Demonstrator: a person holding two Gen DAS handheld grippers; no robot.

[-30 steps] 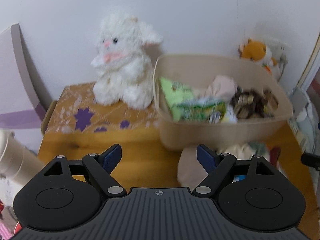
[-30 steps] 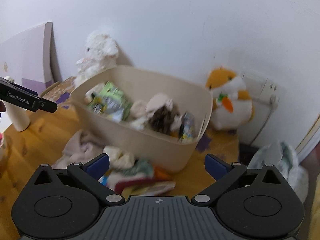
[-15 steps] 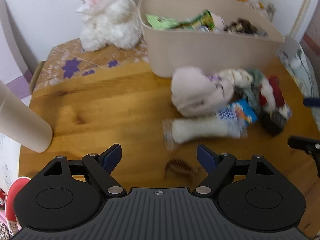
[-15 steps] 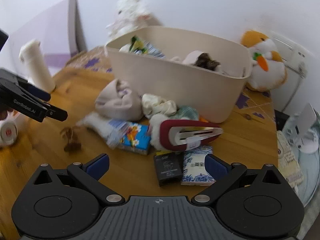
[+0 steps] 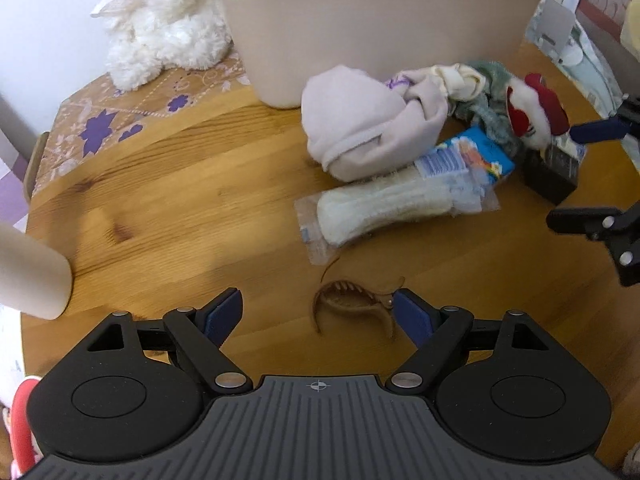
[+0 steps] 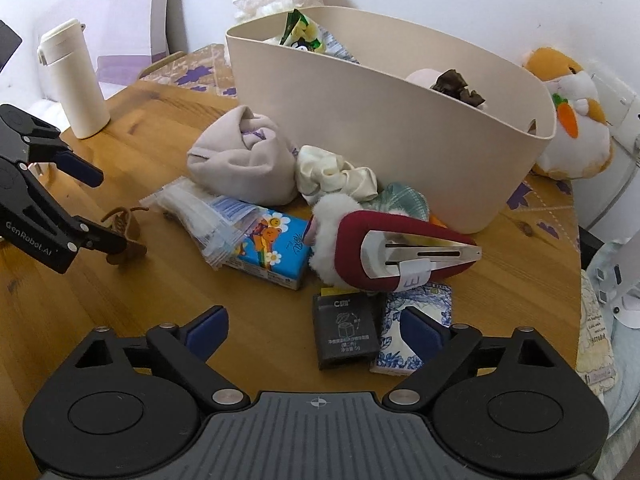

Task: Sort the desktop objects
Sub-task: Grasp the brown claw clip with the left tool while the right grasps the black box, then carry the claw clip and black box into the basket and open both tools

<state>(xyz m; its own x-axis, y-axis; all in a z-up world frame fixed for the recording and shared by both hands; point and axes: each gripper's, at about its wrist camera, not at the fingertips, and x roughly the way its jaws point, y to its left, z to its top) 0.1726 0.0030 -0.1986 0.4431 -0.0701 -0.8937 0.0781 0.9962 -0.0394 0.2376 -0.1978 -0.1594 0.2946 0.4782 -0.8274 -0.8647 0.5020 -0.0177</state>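
A brown claw hair clip [image 5: 352, 306] lies on the wooden table between the fingers of my open left gripper [image 5: 318, 314]; it also shows in the right wrist view [image 6: 122, 232], beside the left gripper [image 6: 94, 208]. My right gripper [image 6: 314, 330] is open and empty, above a black packet [image 6: 344, 334] and a blue-white tissue pack [image 6: 416, 320]. Ahead lie a red hair clip [image 6: 400, 254], a colourful tissue pack [image 6: 272, 248], a clear packet [image 5: 384, 204], a pink cloth bundle [image 5: 360, 120] and scrunchies [image 6: 332, 174]. A beige bin [image 6: 400, 132] holds several items.
A white plush rabbit [image 5: 164, 28] sits at the back left. An orange plush [image 6: 568, 116] stands right of the bin. A white bottle [image 6: 74, 80] stands at the table's left. The table's right edge [image 6: 576, 240] borders white objects.
Both grippers tilted down from the wall and bin toward the table. The left gripper came lower and closer to the brown claw clip, which now lies between its fingers.
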